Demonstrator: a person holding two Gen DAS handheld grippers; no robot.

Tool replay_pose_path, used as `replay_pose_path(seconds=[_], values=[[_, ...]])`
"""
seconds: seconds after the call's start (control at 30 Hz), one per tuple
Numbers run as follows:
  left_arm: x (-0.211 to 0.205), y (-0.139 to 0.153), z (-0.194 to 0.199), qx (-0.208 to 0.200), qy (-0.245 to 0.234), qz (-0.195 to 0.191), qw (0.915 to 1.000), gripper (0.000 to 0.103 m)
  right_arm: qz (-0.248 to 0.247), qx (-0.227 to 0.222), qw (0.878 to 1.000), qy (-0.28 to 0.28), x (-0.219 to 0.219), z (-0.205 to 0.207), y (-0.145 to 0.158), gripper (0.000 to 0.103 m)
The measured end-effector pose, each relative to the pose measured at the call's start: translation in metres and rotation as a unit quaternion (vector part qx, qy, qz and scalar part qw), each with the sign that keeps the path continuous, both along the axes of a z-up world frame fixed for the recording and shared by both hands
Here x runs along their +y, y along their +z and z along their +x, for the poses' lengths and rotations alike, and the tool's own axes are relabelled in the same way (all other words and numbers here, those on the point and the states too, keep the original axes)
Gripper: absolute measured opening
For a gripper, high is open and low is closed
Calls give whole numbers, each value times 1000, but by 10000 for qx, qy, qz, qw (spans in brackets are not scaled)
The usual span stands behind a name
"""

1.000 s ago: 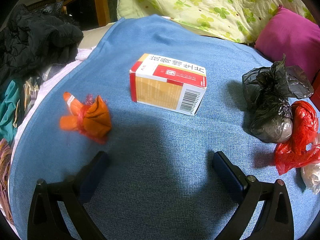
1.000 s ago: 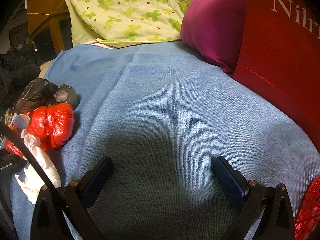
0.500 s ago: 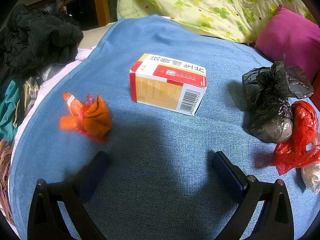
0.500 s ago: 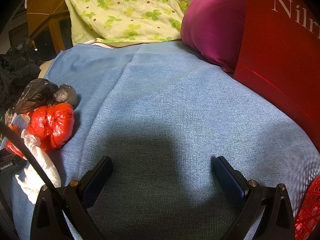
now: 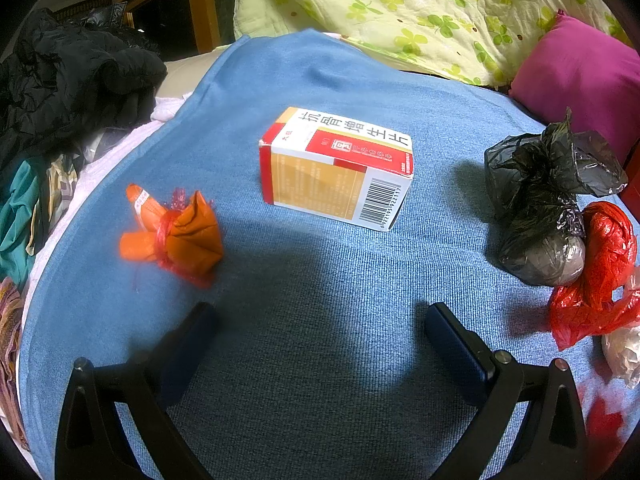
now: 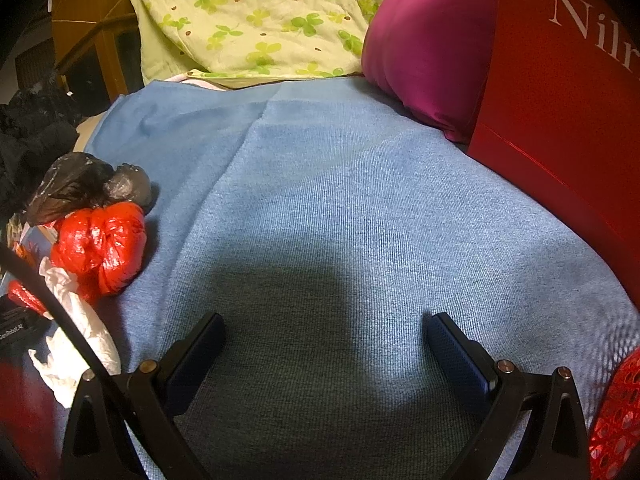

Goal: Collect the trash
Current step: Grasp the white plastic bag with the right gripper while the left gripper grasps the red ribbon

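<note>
On the blue blanket (image 5: 312, 280) lies a red, white and gold medicine box (image 5: 334, 168) ahead of my left gripper (image 5: 320, 332), which is open and empty. An orange wrapper bundle (image 5: 176, 232) sits to the left of it. At the right lie a knotted black bag (image 5: 540, 204), a red bag (image 5: 600, 268) and a bit of white plastic (image 5: 624, 352). In the right wrist view my right gripper (image 6: 326, 336) is open over bare blanket (image 6: 340, 200); the black bag (image 6: 84, 186), red bag (image 6: 100, 248) and white crumpled plastic (image 6: 76, 340) lie to its left.
A red box (image 6: 560, 100) with white lettering stands at the right, a red mesh basket (image 6: 616, 420) at the lower right corner. A magenta pillow (image 6: 424, 40) and a clover-print quilt (image 5: 420, 8) lie behind. Dark clothes (image 5: 68, 80) pile up at the left.
</note>
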State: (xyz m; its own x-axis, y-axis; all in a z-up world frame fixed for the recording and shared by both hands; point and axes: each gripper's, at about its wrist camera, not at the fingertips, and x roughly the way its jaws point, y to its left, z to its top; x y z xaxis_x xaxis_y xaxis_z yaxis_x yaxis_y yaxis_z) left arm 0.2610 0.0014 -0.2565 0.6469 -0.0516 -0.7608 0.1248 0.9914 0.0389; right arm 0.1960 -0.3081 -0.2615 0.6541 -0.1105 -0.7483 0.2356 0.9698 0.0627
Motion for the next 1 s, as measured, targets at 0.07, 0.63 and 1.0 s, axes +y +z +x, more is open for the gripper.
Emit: replay_pose_path(seconds=[0.07, 0.63, 1.0], values=[[0, 0, 0, 1, 0, -1, 10000, 103, 4, 5, 10000, 6, -1, 0, 0, 103], [1, 3, -1, 177, 51, -51, 9998, 103, 1551, -885, 9720, 1529, 36, -43, 41, 95], [10, 37, -76, 324, -388, -472, 9976, 103, 2152, -246, 9611, 1714, 59, -14, 14, 31]])
